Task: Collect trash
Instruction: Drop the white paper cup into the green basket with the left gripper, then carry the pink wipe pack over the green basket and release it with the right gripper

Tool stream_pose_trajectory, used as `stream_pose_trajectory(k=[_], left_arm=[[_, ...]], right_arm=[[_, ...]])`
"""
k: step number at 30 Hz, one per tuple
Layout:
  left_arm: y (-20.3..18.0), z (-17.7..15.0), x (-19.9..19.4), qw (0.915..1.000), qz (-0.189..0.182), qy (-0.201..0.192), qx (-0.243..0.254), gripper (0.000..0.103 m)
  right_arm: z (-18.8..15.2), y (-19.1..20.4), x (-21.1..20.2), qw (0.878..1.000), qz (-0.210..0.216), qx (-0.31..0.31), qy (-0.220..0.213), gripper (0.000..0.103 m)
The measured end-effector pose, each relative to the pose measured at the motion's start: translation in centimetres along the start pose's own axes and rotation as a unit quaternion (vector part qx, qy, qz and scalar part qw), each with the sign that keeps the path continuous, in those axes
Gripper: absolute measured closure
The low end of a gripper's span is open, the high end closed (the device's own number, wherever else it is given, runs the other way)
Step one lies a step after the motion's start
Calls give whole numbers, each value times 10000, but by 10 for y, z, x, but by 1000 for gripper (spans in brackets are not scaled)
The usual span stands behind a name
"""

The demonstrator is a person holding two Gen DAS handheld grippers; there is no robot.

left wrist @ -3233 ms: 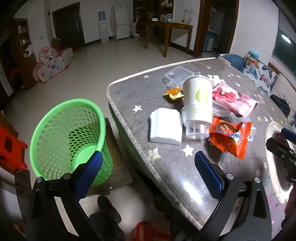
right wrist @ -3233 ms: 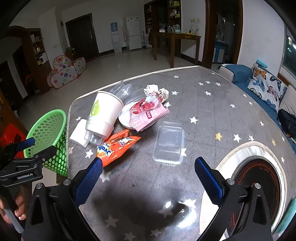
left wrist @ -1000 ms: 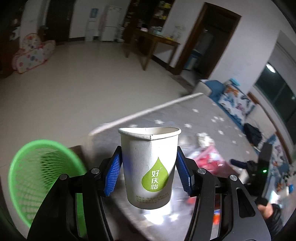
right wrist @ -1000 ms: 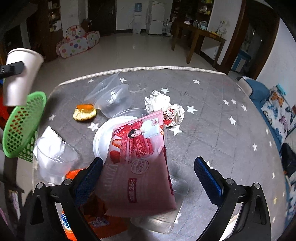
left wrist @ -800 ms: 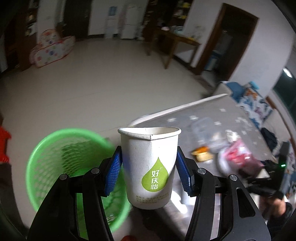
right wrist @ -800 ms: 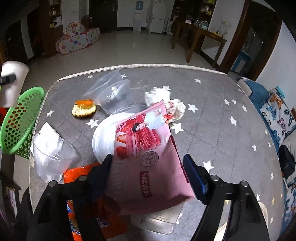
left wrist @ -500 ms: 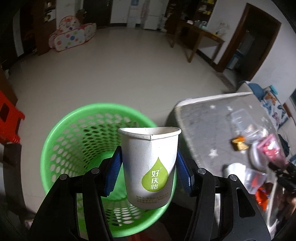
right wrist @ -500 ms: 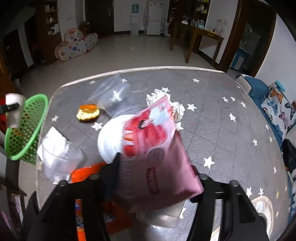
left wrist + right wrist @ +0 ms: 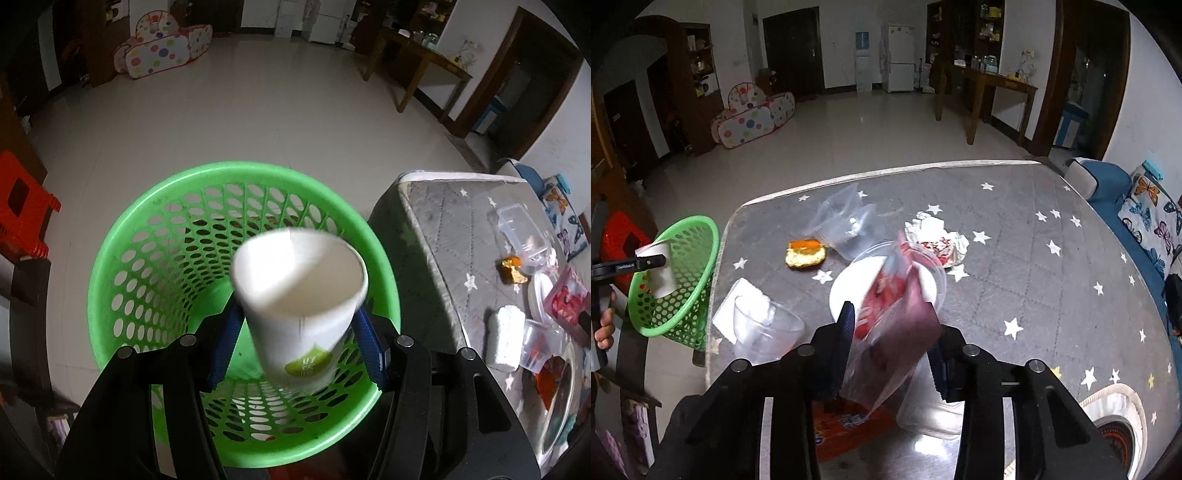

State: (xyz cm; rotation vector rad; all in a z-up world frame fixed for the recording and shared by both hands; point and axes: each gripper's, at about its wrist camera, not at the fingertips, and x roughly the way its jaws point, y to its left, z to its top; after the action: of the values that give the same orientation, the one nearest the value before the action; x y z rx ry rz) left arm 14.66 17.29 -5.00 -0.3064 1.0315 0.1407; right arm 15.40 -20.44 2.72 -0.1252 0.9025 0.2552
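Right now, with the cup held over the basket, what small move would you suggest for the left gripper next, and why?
Probably open the left gripper further and let go. The cup already sits over the mouth of the green basket, tilted and blurred between the jaws as if slipping, so it should fall inside. The right gripper holds the pink packet over the table and can follow.

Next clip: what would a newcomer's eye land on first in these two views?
The white paper cup, tilted and blurred between the left gripper's blue pads, directly over the green basket on the floor beside the table. Next, the pink packet in the right gripper, raised above the white plate among the table's litter.
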Motion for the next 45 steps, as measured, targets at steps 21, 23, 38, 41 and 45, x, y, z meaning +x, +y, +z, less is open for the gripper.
stream_pose_trajectory(k=[21, 23, 38, 41, 45], left_arm=[[9, -6, 7, 9999, 36, 107, -117, 39], [10, -7, 7, 9999, 46, 99, -117, 39], [11, -12, -26, 9997, -137, -169, -98, 39], [15, -16, -35, 9996, -121, -253, -101, 38], [24, -20, -50, 9991, -64, -402, -91, 38]], right_arm=[[-2, 12, 43, 9979, -134, -407, 489, 24], [-3, 11, 48, 9979, -98, -367, 532, 34], [9, 12, -1, 9994, 314, 45, -111, 47], [16, 29, -13, 9975, 646, 60, -265, 47], [24, 66, -17, 9923, 1196, 27, -305, 47]])
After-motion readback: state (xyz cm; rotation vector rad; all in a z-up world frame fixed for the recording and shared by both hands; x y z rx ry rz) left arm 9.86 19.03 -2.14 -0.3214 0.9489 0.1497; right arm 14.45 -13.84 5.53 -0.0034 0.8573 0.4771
